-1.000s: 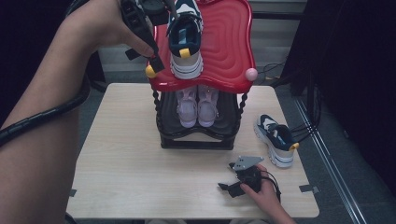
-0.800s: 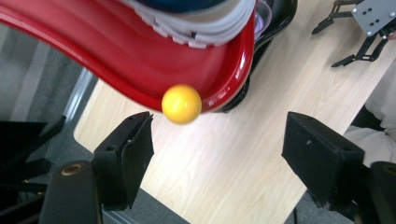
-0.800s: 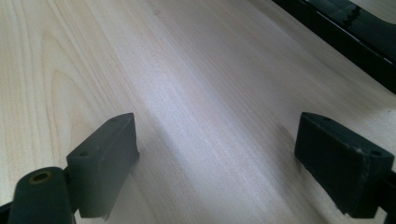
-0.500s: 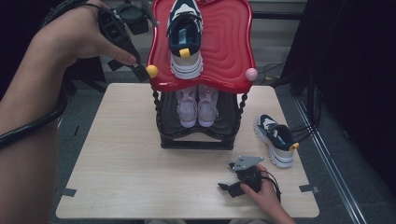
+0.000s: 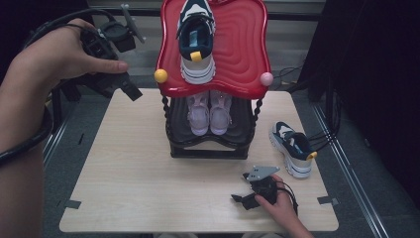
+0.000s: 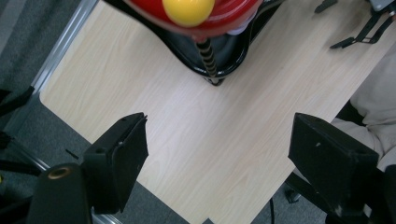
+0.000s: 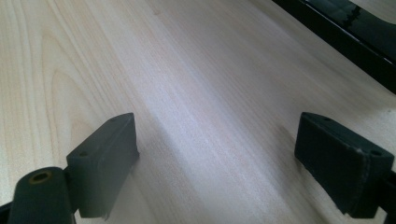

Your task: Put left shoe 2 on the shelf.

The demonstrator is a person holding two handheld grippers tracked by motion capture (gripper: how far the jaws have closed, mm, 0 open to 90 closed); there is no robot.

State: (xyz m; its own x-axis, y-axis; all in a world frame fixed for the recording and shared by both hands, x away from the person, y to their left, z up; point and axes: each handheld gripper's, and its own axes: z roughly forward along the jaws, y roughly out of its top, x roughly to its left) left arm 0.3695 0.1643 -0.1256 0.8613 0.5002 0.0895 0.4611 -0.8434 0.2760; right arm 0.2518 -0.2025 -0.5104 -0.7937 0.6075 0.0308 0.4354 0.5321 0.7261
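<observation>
My left gripper (image 5: 130, 91) has just been opening, empty, beside the red shelf (image 5: 237, 54); right gripper (image 7: 224, 158) jaws spread over table (image 5: 133, 168).

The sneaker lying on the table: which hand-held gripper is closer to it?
Right. The right hand-held gripper rests on the table just left of the sneaker; the left hand-held gripper is across, beyond the rack.

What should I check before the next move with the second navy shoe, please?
1. Left gripper jaws empty after opening: ok.
2. Navy shoe lying flat on the red top shelf: ok.
3. Room beside it on that shelf for the second shoe: ok.
4. Second navy shoe upright on the table, free to grasp: ok.
5. Right gripper jaws open and empty, low over the table: ok.
6. Right gripper aimed at the second shoe: not ok; it points away.
</observation>
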